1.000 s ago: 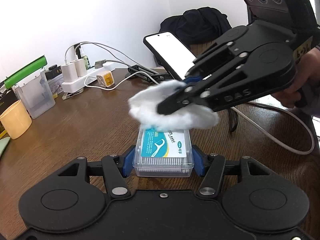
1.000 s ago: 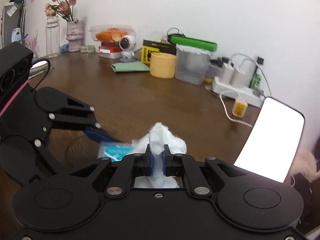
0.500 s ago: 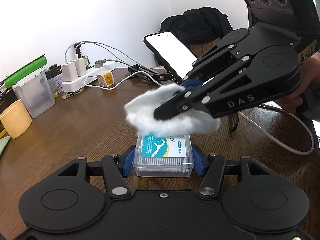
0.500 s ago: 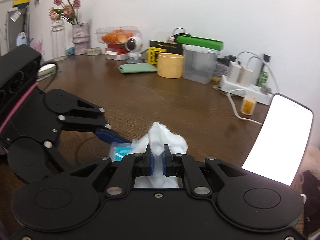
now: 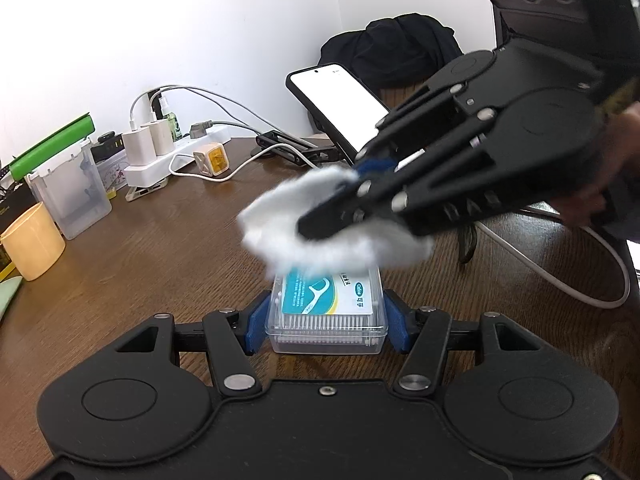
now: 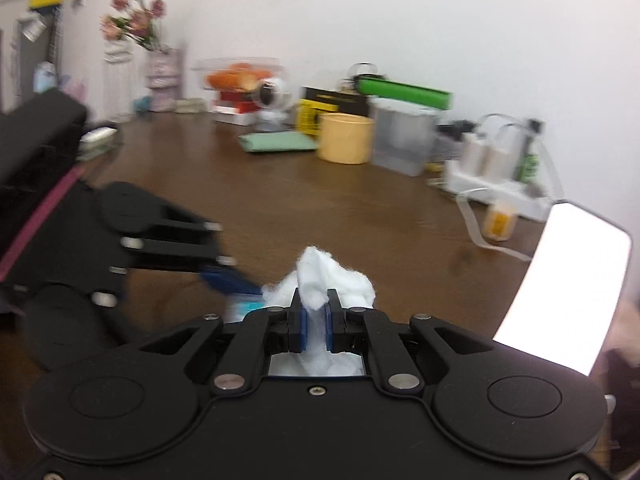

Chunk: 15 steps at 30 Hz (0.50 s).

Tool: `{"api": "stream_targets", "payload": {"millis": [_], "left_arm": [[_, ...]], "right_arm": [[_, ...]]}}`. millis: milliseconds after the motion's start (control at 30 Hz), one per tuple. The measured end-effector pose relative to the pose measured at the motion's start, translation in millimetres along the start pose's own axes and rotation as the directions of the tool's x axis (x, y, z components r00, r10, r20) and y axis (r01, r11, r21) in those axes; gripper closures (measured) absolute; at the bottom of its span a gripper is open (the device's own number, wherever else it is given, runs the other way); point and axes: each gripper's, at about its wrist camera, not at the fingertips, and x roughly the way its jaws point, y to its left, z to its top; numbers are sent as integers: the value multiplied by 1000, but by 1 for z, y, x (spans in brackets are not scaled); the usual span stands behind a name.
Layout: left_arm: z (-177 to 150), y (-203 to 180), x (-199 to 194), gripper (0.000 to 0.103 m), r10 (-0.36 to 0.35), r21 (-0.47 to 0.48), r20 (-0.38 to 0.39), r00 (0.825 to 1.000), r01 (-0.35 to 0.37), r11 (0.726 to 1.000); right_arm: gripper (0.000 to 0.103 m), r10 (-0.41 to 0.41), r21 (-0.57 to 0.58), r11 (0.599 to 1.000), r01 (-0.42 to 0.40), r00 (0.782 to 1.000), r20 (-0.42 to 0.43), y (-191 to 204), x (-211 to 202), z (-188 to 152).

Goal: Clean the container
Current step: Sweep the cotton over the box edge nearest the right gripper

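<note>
Floss-pick box, a small clear plastic container with a teal and white label on its lid, sits on the brown wooden table clamped by its two short sides between the blue pads of the left gripper. The right gripper reaches in from the right, its jaws pinched together on a white cotton wad; the wad lies over the far part of the box's lid, though blur hides whether it actually presses on it. In the right wrist view the same cotton wad bulges out above and below the nearly closed blue pads, and only a sliver of the box shows to its left. A phone with a lit white screen leans propped behind, and a white power strip, a clear tub and a yellow cup stand along the wall.
</note>
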Motion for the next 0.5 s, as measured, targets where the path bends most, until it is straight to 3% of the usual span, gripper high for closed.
{"api": "stream_targets", "payload": {"millis": [133,333,400,500], "left_arm": [[0,-1,-1,46,0,0,0,1000,0,1000],[0,0,-1,46,0,-6,-1,1000,0,1000],[0,0,-1,46,3,-6,-1,1000,-3,1000],[0,-1,-1,46,8,-3,0,1000,-8,1000]], "right_arm": [[95,-7,-10,1000,6,999,-31,-10,-7,-6],[95,141,-7,990,-141,990,-16,12,-6,-3],[95,118,-33,993,-118,993,3,18,0,1],[95,-14,-85,996,16,1000,24,17,5,4]]}}
